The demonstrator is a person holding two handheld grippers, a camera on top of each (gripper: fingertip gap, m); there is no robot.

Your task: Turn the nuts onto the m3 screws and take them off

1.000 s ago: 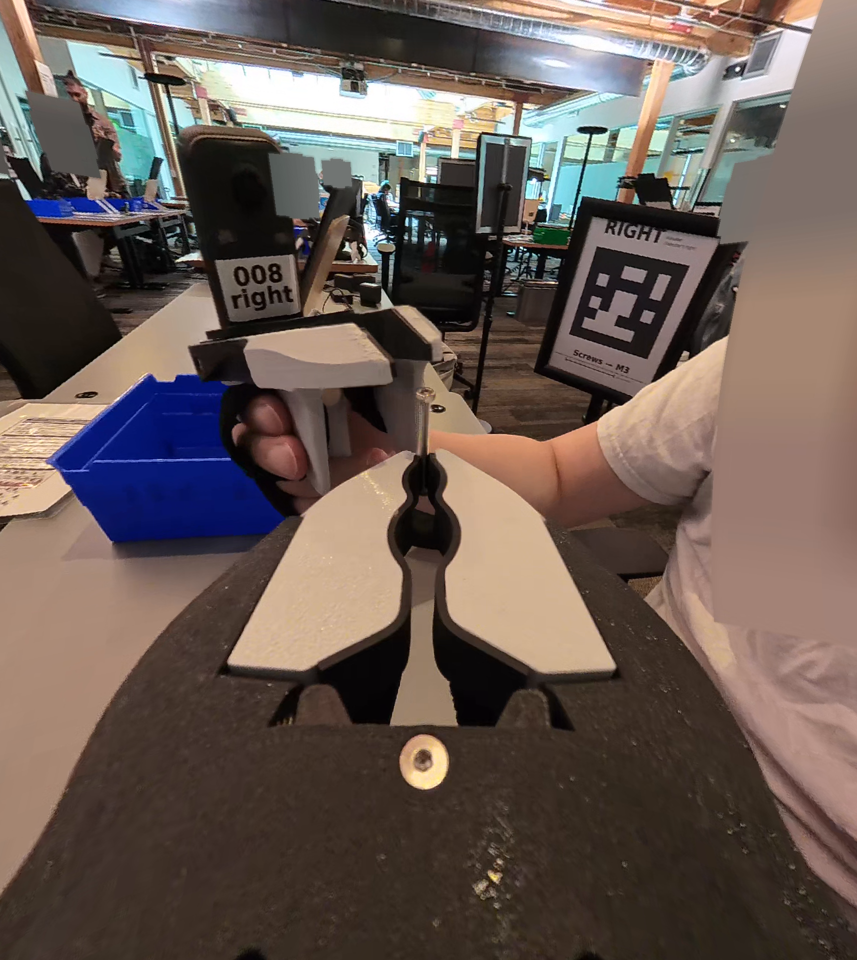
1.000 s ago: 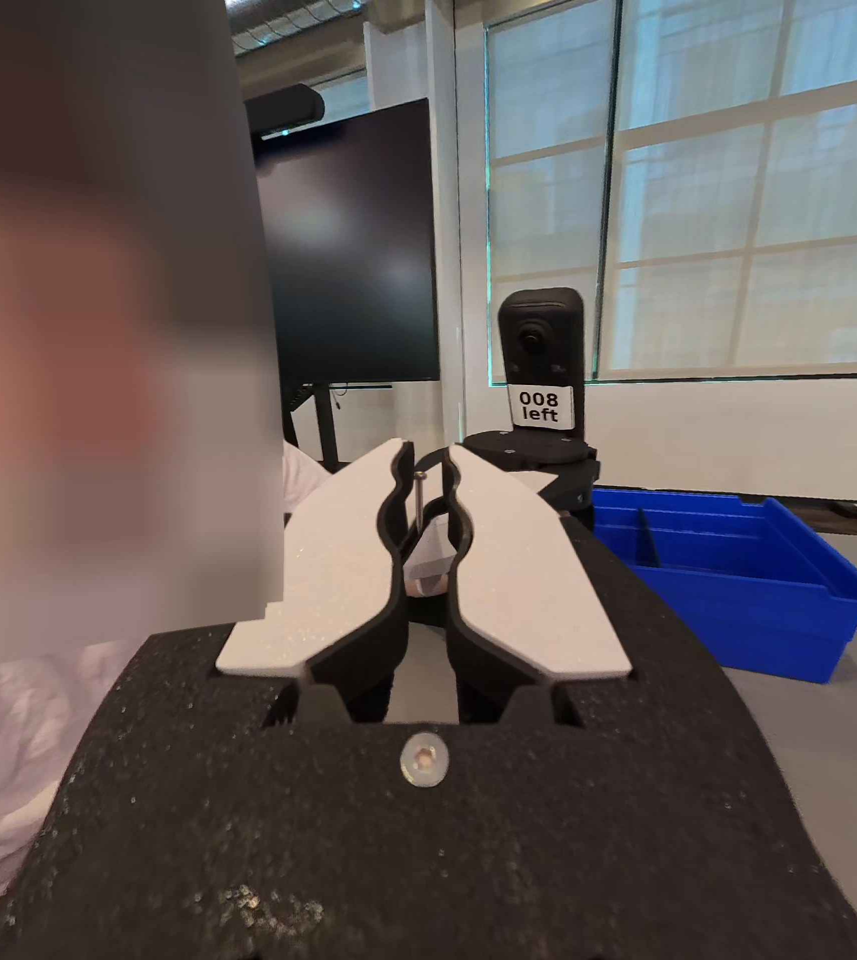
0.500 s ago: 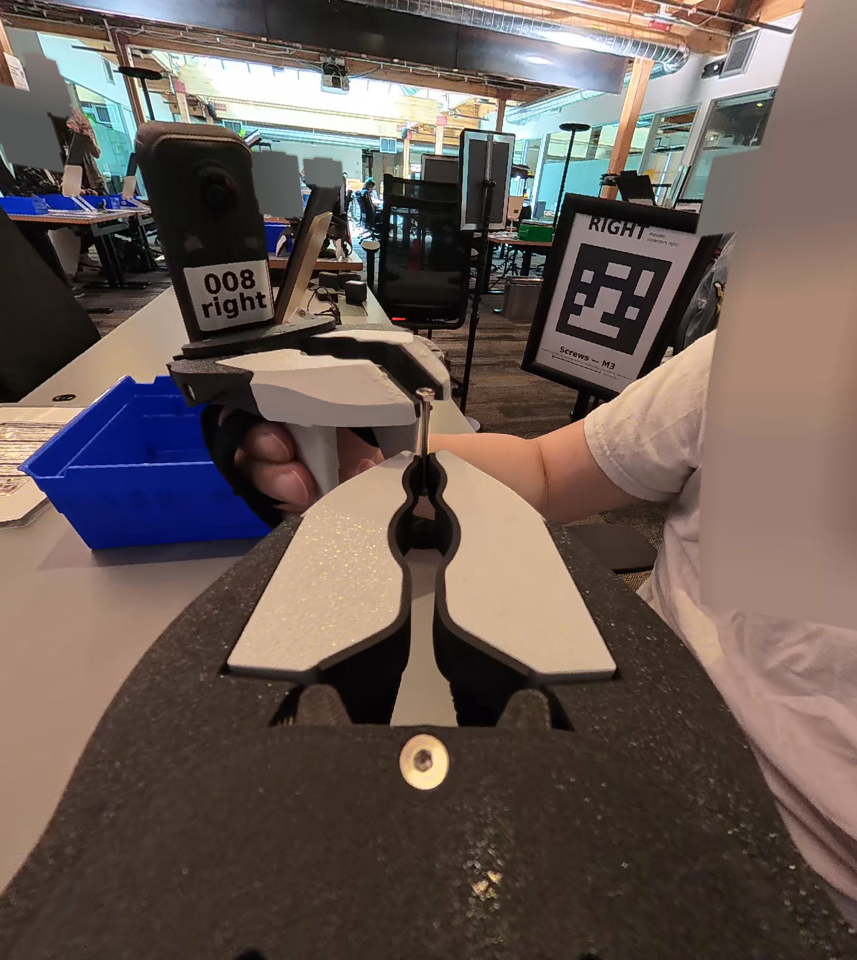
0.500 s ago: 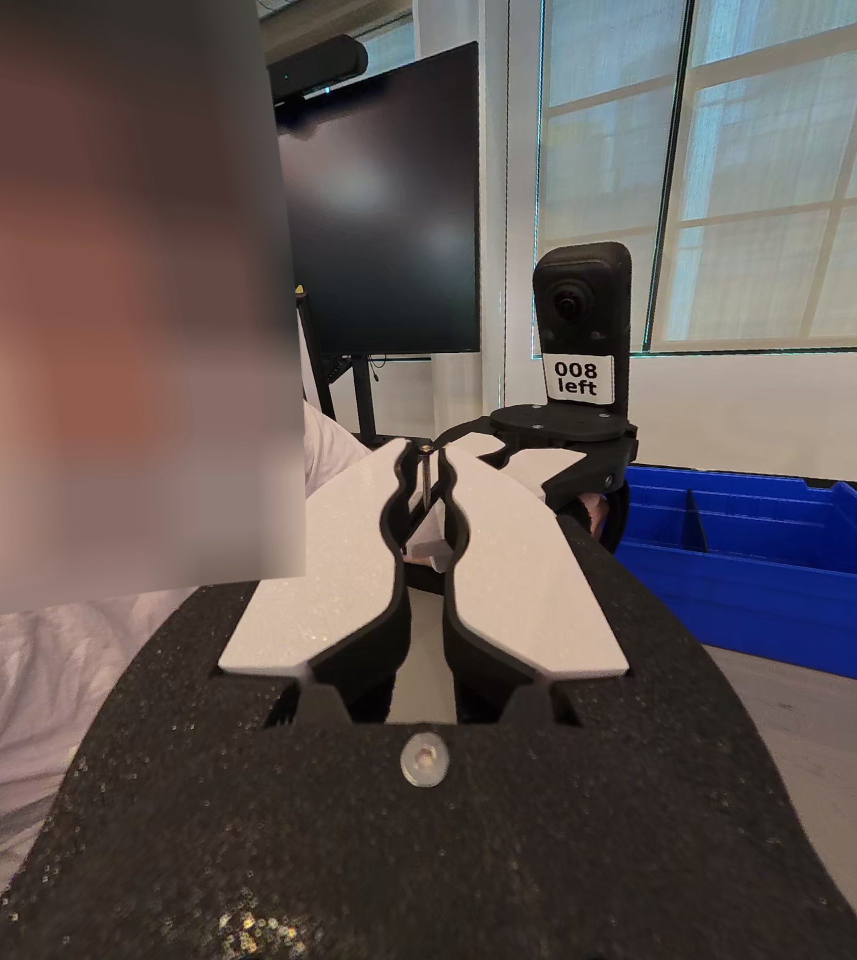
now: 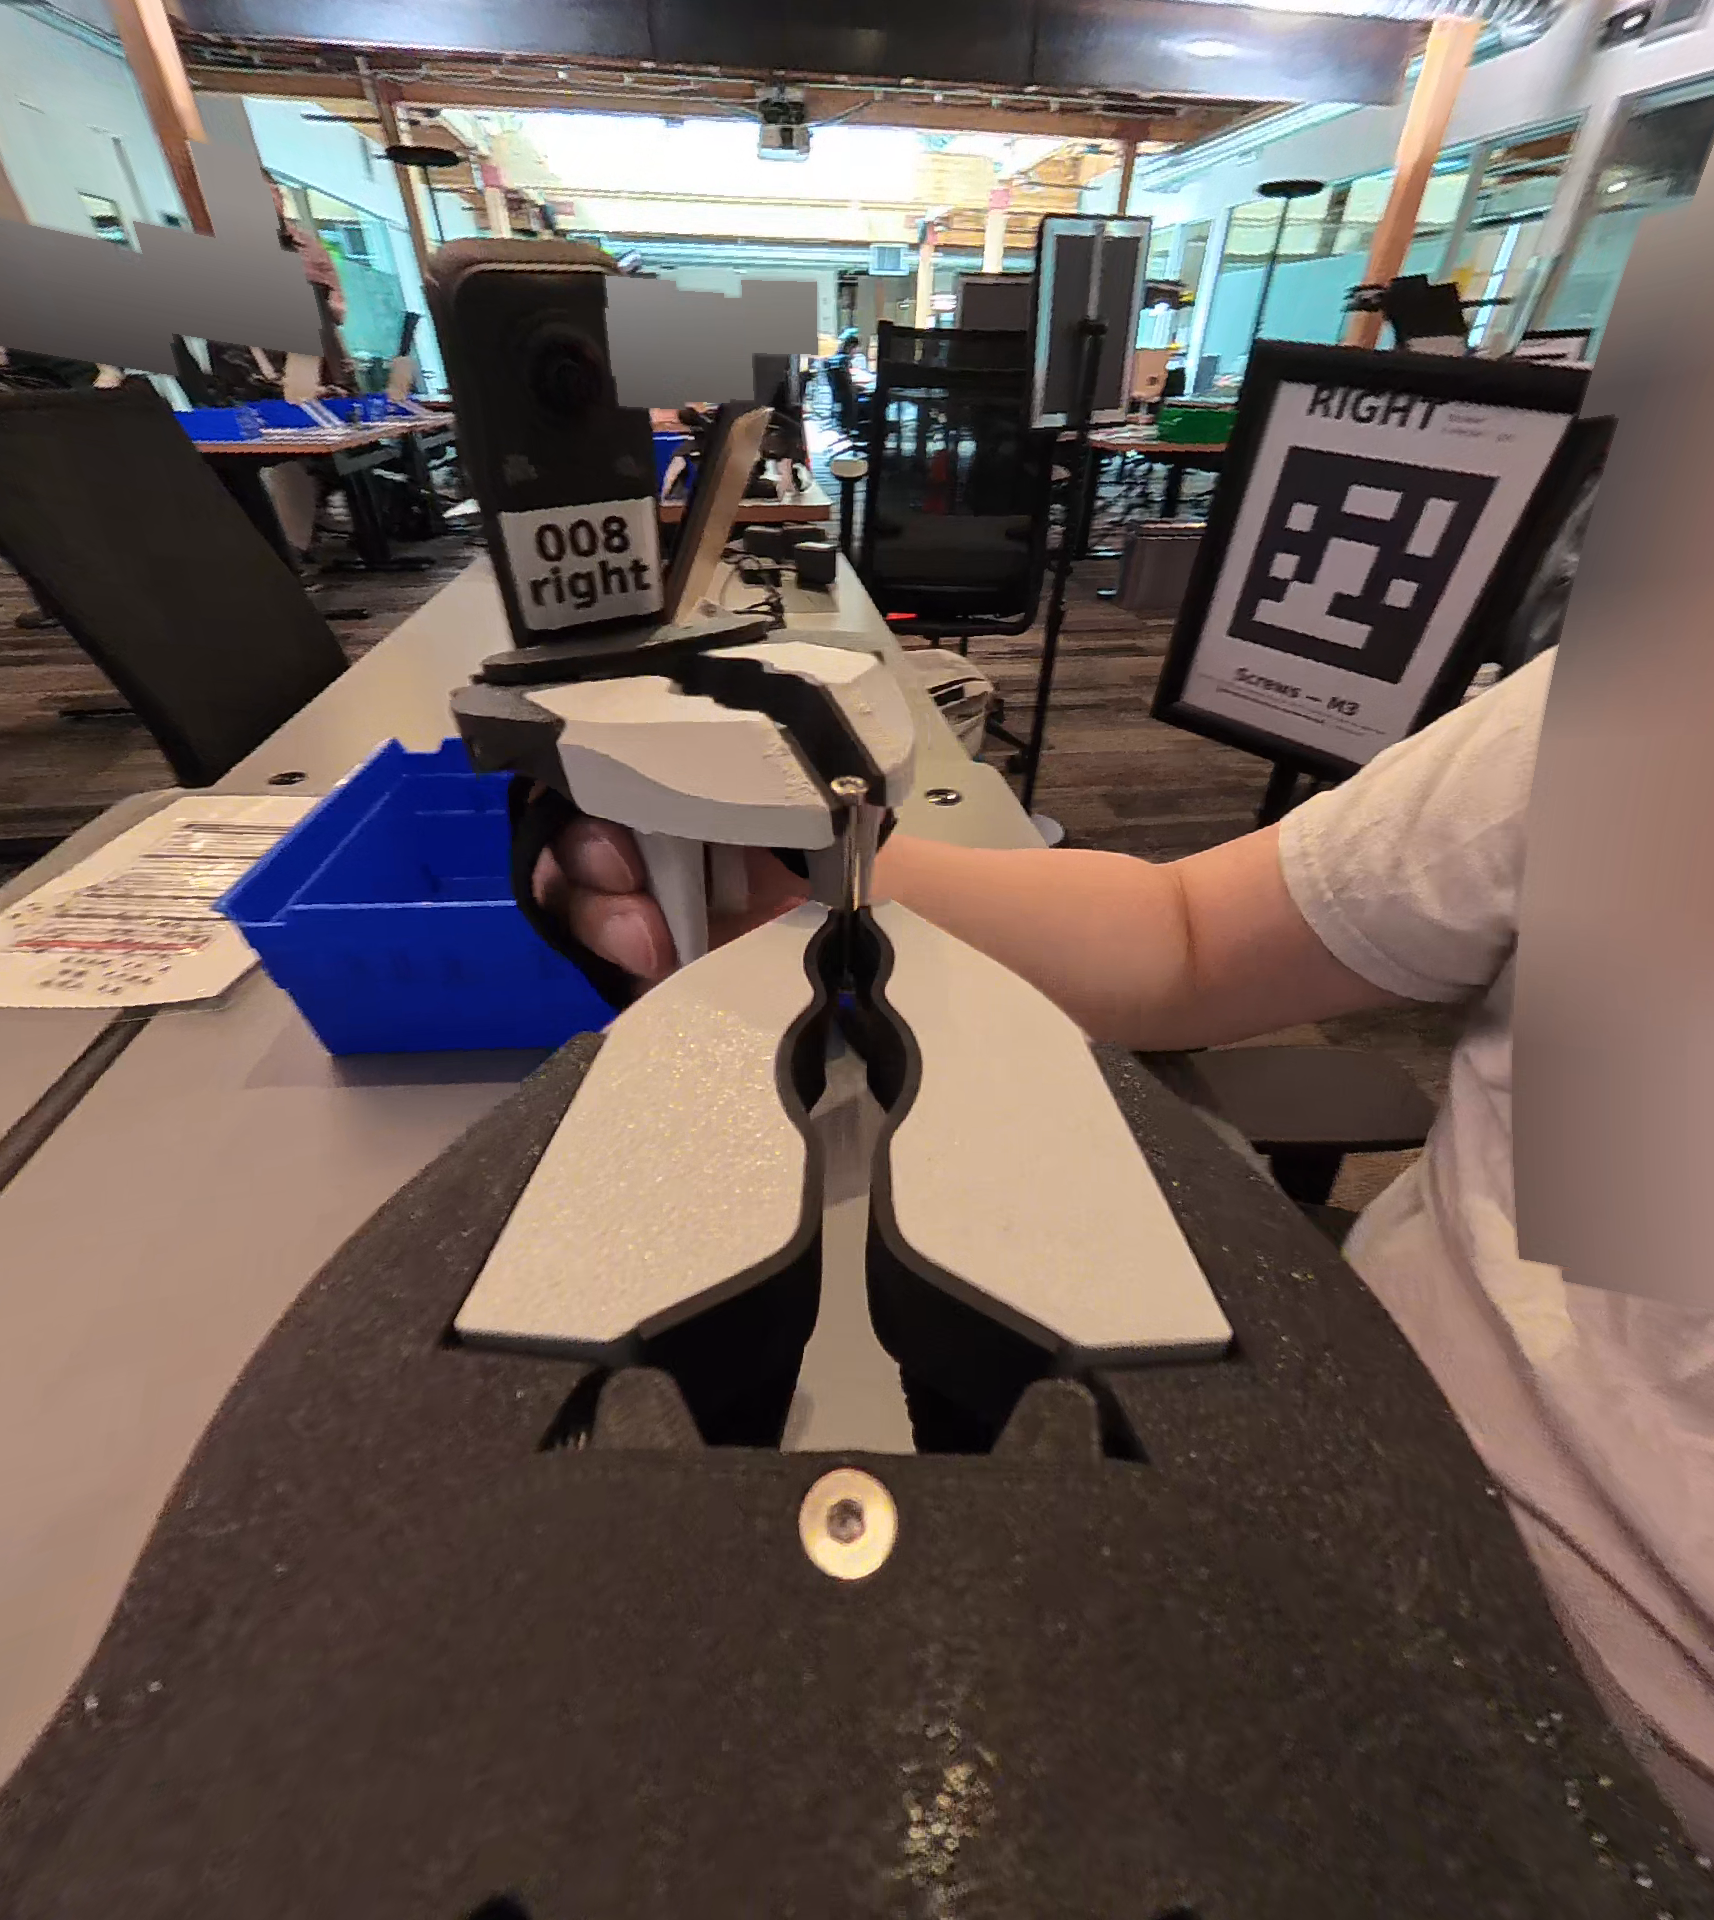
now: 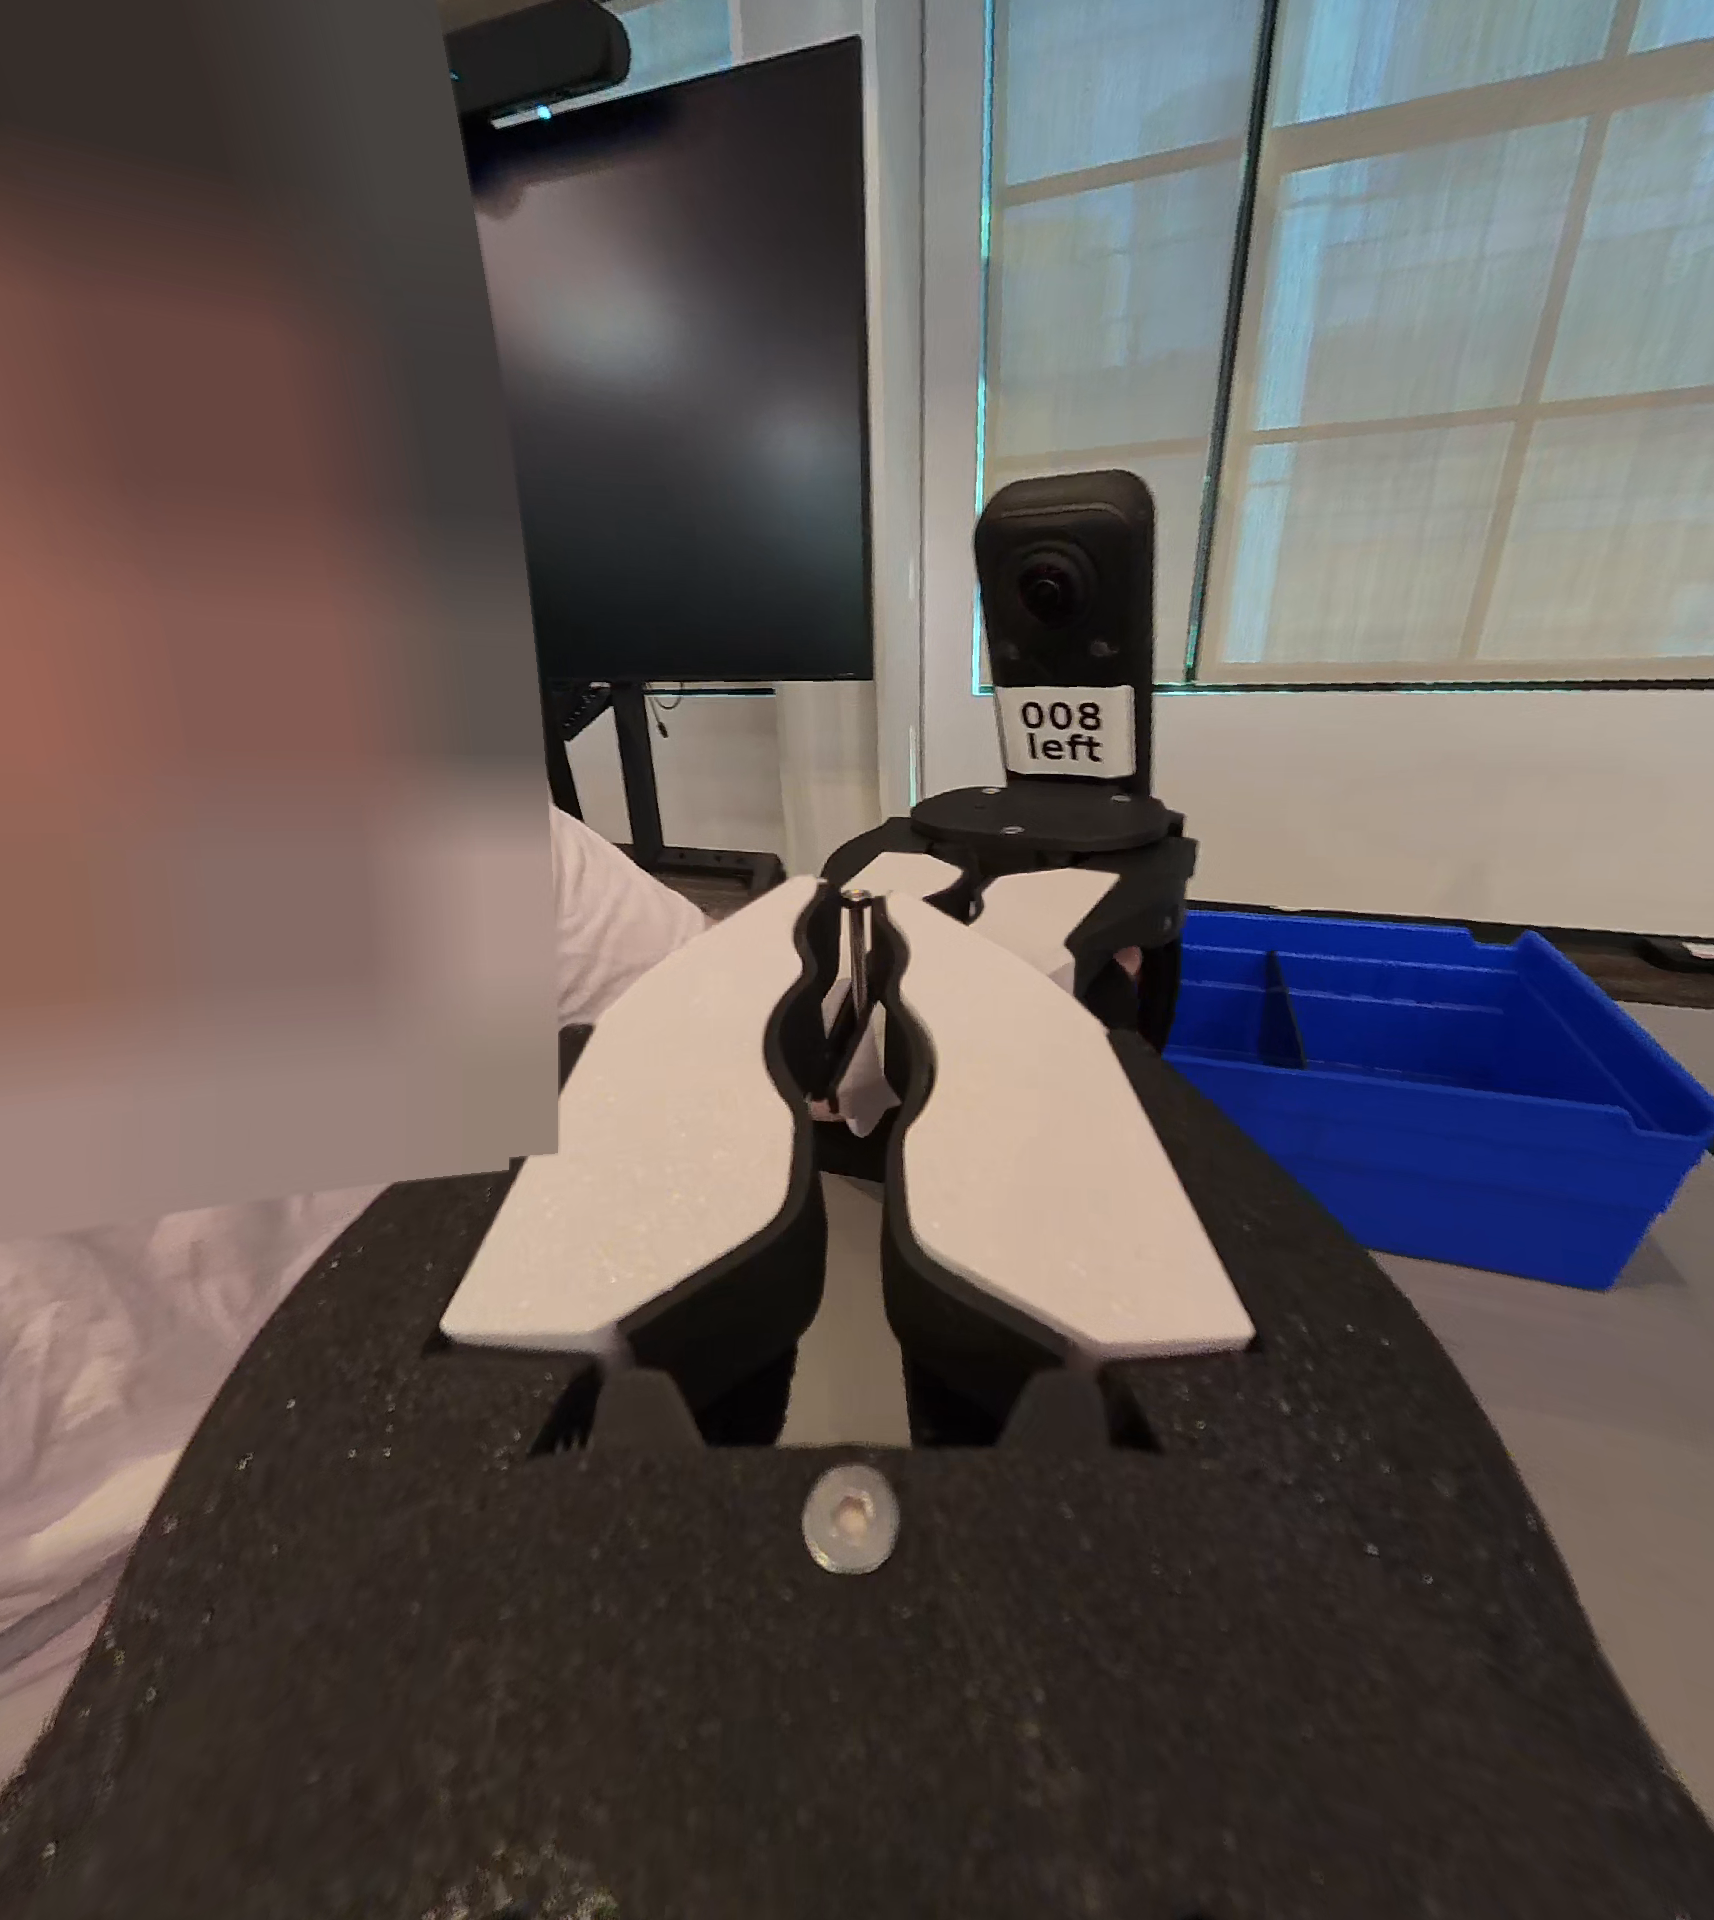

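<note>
The left claw [image 5: 848, 935] pinches the bottom of a thin screw [image 5: 851, 847]. The right claw [image 6: 853, 914] is closed on its top. A blue bin [image 6: 1435, 1101] sits on the surface [image 5: 105, 1195].

Thin silver m3 screw [image 5: 851, 847], upright, head up, held off the counter; nut not discernible.

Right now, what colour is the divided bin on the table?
Blue: the bin shows best in the right wrist view.
</note>
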